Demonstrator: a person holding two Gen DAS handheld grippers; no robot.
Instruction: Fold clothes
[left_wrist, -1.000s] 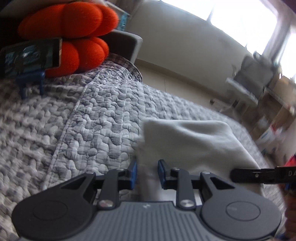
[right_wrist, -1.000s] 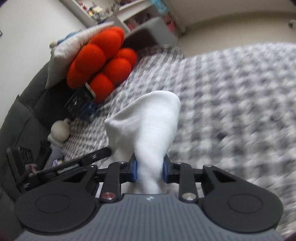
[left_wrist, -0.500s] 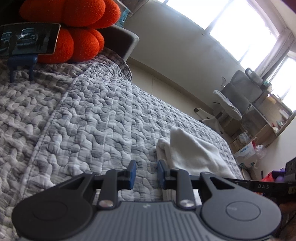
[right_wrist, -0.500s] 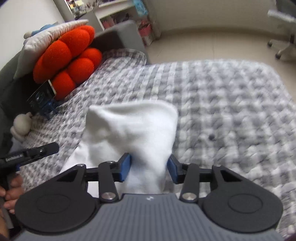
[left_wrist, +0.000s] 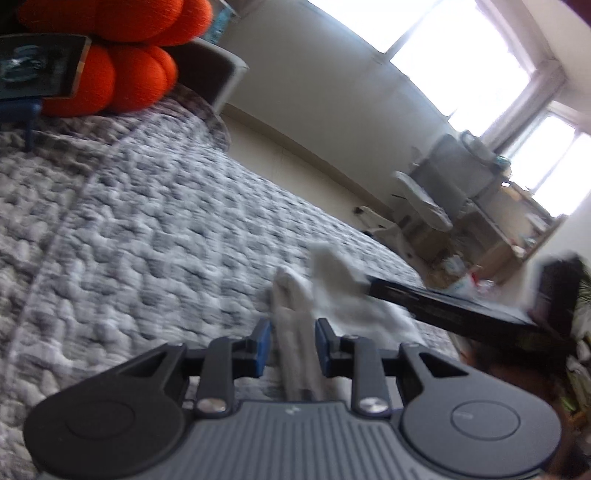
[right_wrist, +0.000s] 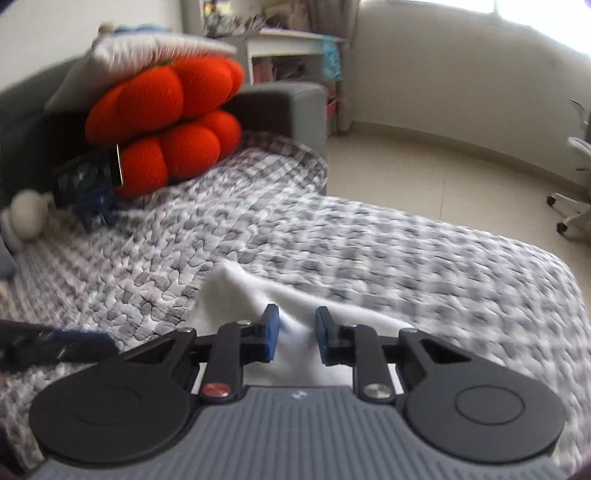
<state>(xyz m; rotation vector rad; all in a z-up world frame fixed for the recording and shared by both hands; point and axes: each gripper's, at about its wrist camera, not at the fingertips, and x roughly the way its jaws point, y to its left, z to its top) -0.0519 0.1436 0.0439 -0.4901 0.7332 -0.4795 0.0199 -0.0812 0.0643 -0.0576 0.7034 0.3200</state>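
A white garment (right_wrist: 258, 295) lies folded on the grey quilted bed cover (right_wrist: 406, 258). In the left wrist view its layered edge (left_wrist: 291, 314) runs between the blue pads of my left gripper (left_wrist: 293, 345), which is closed on it. My right gripper (right_wrist: 295, 334) stands over the garment with its jaws apart and a gap around the cloth. One finger of the right gripper (left_wrist: 424, 299) shows in the left wrist view, resting over the cloth. Part of the left gripper (right_wrist: 55, 345) shows at the left of the right wrist view.
An orange lobed cushion (right_wrist: 166, 122) and a white pillow (right_wrist: 147, 55) lean at the head of the bed. A phone on a blue stand (right_wrist: 88, 177) stands in front of them. An office chair (left_wrist: 424, 199) and shelves stand on the floor beyond the bed.
The right gripper opened and let go of the garment, which now lies lower on the bed. The left gripper keeps its hold on the folded edge.
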